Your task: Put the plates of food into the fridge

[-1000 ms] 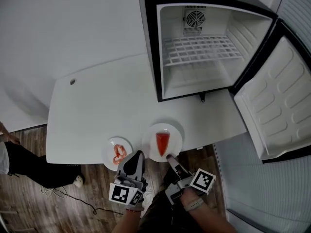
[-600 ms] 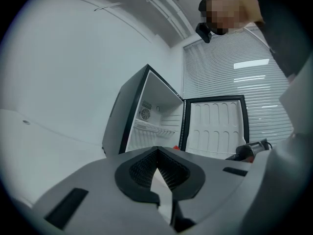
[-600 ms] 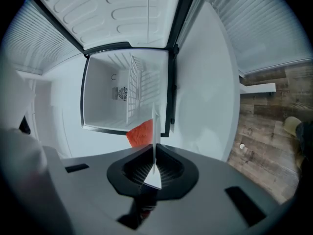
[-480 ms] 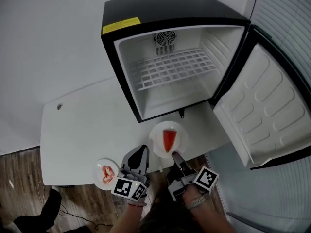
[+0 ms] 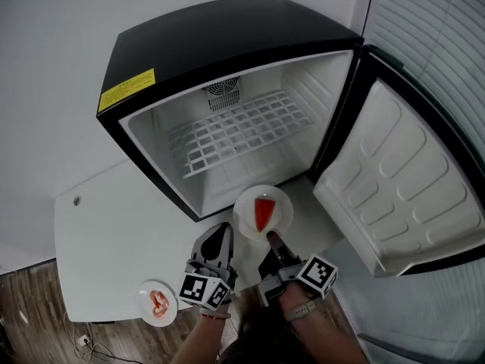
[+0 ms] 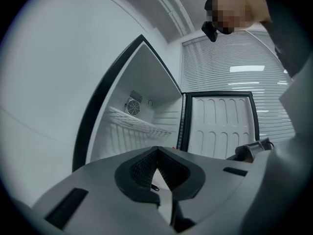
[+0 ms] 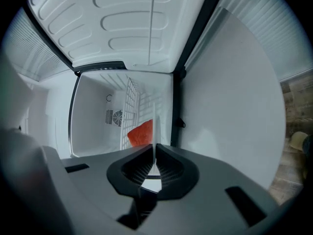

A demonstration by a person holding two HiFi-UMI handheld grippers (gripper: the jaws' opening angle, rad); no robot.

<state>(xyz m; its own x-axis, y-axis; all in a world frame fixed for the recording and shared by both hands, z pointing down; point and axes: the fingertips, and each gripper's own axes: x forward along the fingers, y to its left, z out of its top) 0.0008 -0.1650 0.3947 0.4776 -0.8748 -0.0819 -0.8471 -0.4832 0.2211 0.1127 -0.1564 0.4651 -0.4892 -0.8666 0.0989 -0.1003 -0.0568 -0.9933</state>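
Right gripper (image 5: 270,237) jaws clamp plate (image 5: 244,203) rim — open fridge (image 5: 227,29) ahead.

Fridge (image 5: 227,36) stands on the right part of the table (image 5: 106,241), door (image 5: 394,180) swung open to the right. Wire shelf (image 5: 235,135) spans the compartment, with the fan grille (image 5: 222,89) behind it on the back wall. One plate (image 5: 244,203) is before the opening, near rim between the right gripper's (image 5: 270,237) jaws. Left gripper (image 5: 222,230) is just left of it. The second plate (image 5: 144,294) lies at the table's near left edge, well apart.
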